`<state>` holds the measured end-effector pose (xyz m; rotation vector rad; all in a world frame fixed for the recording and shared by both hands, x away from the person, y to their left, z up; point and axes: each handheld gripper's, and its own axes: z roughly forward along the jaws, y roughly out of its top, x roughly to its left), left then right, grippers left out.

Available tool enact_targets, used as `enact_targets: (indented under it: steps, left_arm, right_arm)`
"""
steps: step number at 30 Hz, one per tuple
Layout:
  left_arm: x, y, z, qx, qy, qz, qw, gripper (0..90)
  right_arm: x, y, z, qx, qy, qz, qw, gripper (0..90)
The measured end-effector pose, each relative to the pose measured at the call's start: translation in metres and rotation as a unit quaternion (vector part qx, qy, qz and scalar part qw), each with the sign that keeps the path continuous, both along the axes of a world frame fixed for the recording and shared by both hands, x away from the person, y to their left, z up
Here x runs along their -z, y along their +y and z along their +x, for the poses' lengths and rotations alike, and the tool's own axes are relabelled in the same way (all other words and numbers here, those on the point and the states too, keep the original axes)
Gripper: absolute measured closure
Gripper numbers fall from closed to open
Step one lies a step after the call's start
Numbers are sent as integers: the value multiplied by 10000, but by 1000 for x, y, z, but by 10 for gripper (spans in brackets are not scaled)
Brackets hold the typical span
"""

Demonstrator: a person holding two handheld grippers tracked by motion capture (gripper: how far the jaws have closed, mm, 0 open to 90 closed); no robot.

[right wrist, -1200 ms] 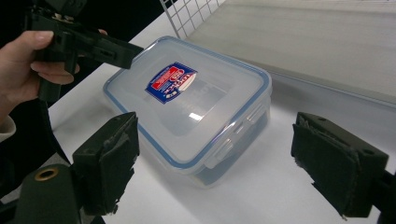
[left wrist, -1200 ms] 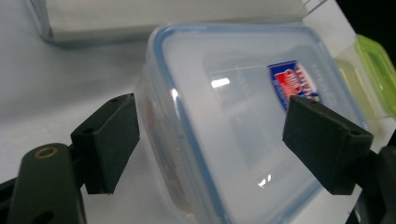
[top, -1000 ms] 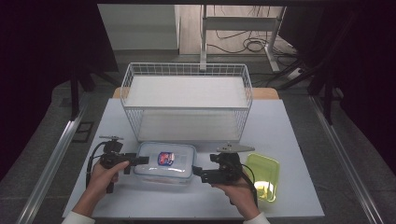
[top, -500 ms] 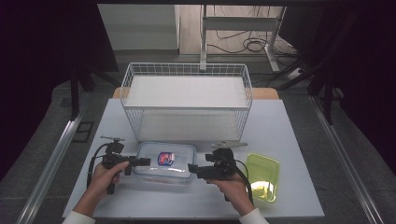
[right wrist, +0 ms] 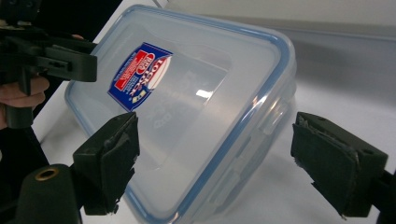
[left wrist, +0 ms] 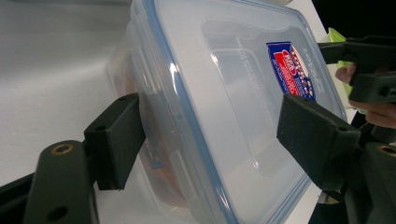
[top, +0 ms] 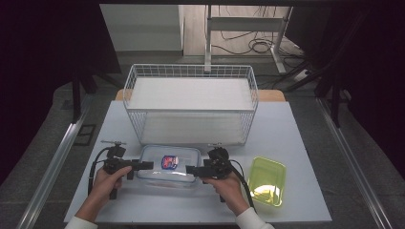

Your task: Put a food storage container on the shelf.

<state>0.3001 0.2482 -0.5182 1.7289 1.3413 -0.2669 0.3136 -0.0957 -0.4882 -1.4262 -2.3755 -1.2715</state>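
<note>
A clear food container (top: 167,164) with a blue-rimmed lid and a red and blue label stands on the white table, just in front of the wire basket. My left gripper (top: 143,165) lies level at its left end. In the left gripper view the container's edge (left wrist: 187,116) runs between the pads of my left gripper (left wrist: 215,112). Those jaws have just been closing a little, but the far pad still stands off the lid. My right gripper (top: 191,170) is at the right end, open wide. In the right gripper view my right gripper (right wrist: 217,128) straddles the container's corner (right wrist: 261,93) without touching it.
A white wire basket (top: 191,71) stands behind the container in the middle of the table (top: 296,129). A yellow-green tray (top: 267,180) lies to the right of my right hand. Cables trail from both grippers toward the table's front edge.
My right gripper has come down and moved left, so its jaws now sit at the container's right end. The left gripper has kept its place at the left end.
</note>
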Motion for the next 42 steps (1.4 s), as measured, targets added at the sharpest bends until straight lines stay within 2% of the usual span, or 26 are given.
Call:
enact_targets:
  steps: [4, 9, 15, 19, 21, 23, 27, 28, 29, 30, 35, 37, 39, 42]
  left_arm:
    - [0, 0, -1, -4, -29, 6, 10000, 240]
    - [-1, 0, -2, 27, -59, 43, 10000, 240]
    - [-2, -1, -4, 43, -134, 92, 9999, 241]
    - [-4, -2, -8, 68, -239, 139, 9996, 242]
    - [-4, -2, -10, 95, -310, 190, 9993, 242]
    - [-5, -2, -12, 103, -345, 216, 9991, 242]
    - [-6, -2, -14, 95, -372, 247, 9990, 242]
    - [-6, -2, -15, 106, -411, 268, 9987, 242]
    - [-6, -2, -15, 106, -411, 268, 9987, 243]
    - [-6, -2, -17, 120, -446, 258, 9986, 244]
    - [-9, -2, -22, 156, -584, 346, 9976, 252]
    - [-9, -1, -23, 146, -597, 322, 9976, 282]
    - [-8, 4, -26, 145, -645, 175, 9977, 309]
    - [-8, 5, -27, 145, -665, 149, 9976, 331]
  right_arm:
    - [4, 2, 3, 36, 98, 69, 9999, 151]
    - [11, 5, 5, 48, 229, 14, 9997, 145]
    - [13, 4, 4, 81, 331, 104, 9994, 145]
    - [16, 4, 5, 40, 469, 259, 9986, 149]
    - [18, 4, 6, -33, 565, 362, 9977, 163]
    - [18, 3, 5, -55, 555, 375, 9977, 176]
    - [18, -4, 3, -87, 651, 555, 9963, 254]
    - [17, -8, 2, -118, 640, 606, 9960, 304]
    - [17, -8, 2, -118, 640, 606, 9960, 304]
    - [15, -11, -1, -139, 588, 632, 9962, 340]
    - [15, -15, -4, -155, 546, 756, 9955, 390]
    - [15, -18, -5, -171, 569, 823, 9948, 418]
    - [14, -20, -6, -197, 555, 854, 9946, 435]
    - [13, -20, -9, -219, 486, 826, 9952, 439]
